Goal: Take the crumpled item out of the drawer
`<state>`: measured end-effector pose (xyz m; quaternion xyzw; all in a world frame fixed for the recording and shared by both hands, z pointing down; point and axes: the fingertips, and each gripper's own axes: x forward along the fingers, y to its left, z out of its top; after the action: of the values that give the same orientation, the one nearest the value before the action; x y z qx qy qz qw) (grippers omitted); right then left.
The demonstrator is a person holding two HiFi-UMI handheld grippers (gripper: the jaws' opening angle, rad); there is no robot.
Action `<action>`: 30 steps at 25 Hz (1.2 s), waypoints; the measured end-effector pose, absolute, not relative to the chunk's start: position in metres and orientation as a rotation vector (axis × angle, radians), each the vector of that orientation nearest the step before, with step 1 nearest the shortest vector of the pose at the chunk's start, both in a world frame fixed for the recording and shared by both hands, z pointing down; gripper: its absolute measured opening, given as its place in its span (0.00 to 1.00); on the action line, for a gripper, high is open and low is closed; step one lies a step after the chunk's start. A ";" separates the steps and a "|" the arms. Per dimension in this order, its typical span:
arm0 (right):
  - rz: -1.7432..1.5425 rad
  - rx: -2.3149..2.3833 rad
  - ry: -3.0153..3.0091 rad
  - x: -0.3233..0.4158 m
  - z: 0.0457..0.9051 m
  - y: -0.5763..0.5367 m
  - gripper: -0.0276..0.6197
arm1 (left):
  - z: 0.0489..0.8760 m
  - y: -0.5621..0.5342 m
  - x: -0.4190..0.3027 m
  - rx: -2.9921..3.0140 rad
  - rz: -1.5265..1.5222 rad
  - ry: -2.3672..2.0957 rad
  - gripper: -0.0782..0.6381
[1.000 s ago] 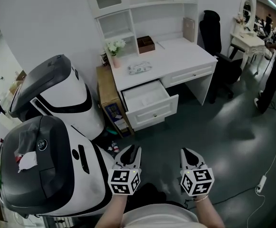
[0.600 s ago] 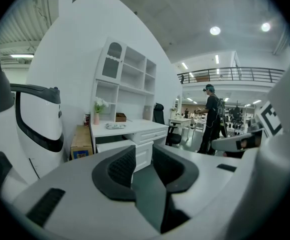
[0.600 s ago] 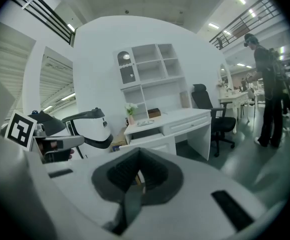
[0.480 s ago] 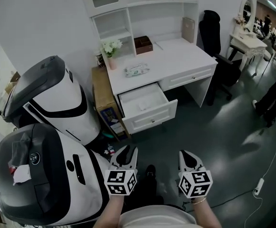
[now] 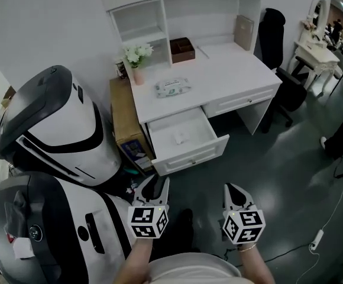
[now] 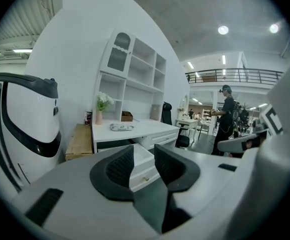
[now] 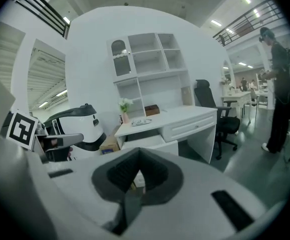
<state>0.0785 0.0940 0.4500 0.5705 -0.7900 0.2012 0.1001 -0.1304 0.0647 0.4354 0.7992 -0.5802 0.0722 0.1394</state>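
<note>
Crumpled item [image 5: 179, 137]: small, white, lying mid-floor of open drawer [image 5: 192, 156], untouched. Drawer pulled out from left bay of desk [image 5: 236, 70].
On desk top: wipes pack [image 5: 172, 87] at 12 o'clock from drawer; vase [image 5: 137, 58] at 11 o'clock; brown box [image 5: 182, 49] further back.
Left gripper [image 5: 155, 188]: at 6 o'clock from drawer, well apart from it; jaws spread and opening, nothing between.
Right gripper [image 5: 235, 194]: at 3 o'clock of left gripper; jaw tips pressed together, empty.
Machine [image 5: 53, 129], white and black: at 9 o'clock of drawer.
</note>
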 end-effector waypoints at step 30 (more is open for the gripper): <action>0.558 1.766 -2.271 0.044 0.433 -0.076 0.05 | 0.436 -0.114 -0.170 2.332 0.213 -1.608 0.30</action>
<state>0.0436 -0.0760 0.4331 0.5994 -0.7705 0.1894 0.1054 -0.1703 -0.1137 0.4356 0.8117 -0.5597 0.0741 0.1500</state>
